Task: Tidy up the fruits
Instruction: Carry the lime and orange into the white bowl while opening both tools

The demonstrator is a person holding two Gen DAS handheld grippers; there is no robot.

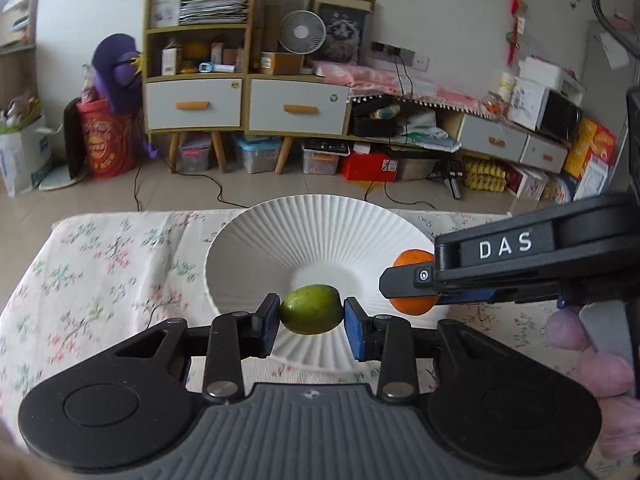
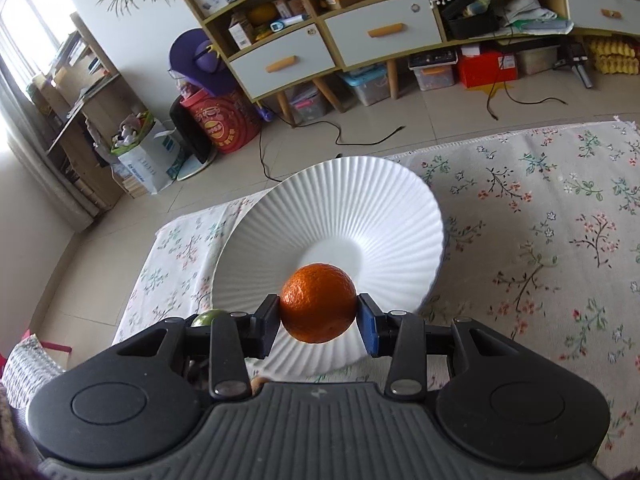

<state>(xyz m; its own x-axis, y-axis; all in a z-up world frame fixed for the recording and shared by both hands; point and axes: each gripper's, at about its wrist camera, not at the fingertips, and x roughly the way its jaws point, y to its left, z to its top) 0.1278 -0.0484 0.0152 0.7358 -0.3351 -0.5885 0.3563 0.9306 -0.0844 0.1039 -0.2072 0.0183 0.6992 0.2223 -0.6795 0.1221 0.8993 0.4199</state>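
Your desk [image 2: 540, 208] wears a floral cloth and fills the lower half of both wrist views, with tiled floor beyond its far edge. Behind that, toward 12 o'clock, a yellow-framed shelf unit [image 1: 196, 52] with white drawers stands against the wall, and a red drum [image 1: 105, 142] sits on the floor at about 10 o'clock in the left view.

On the desk, near its far edge, rests a white ribbed plate [image 2: 352, 200]. It is wide and shallow with a smooth centre, and nothing lies in it.

Your left gripper [image 1: 311, 314] hangs over the plate's near rim, at 6 o'clock from the centre. Its fingers [image 1: 267, 320] pinch a green fruit [image 1: 311, 309] from both sides, clear of the plate surface.

Your right gripper [image 2: 319, 312] hangs over the plate as well. Its fingers [image 2: 269, 322] pinch an orange [image 2: 318, 302], pads pressed to both sides. In the left view that gripper comes in from 3 o'clock, with the orange just beside the plate's right rim and near the green fruit but apart from it. In the right view a sliver of the green fruit shows at 9 o'clock behind the left finger linkage.

Your fingers wrapped on the right handle show at 4 o'clock in the left view, blurred.
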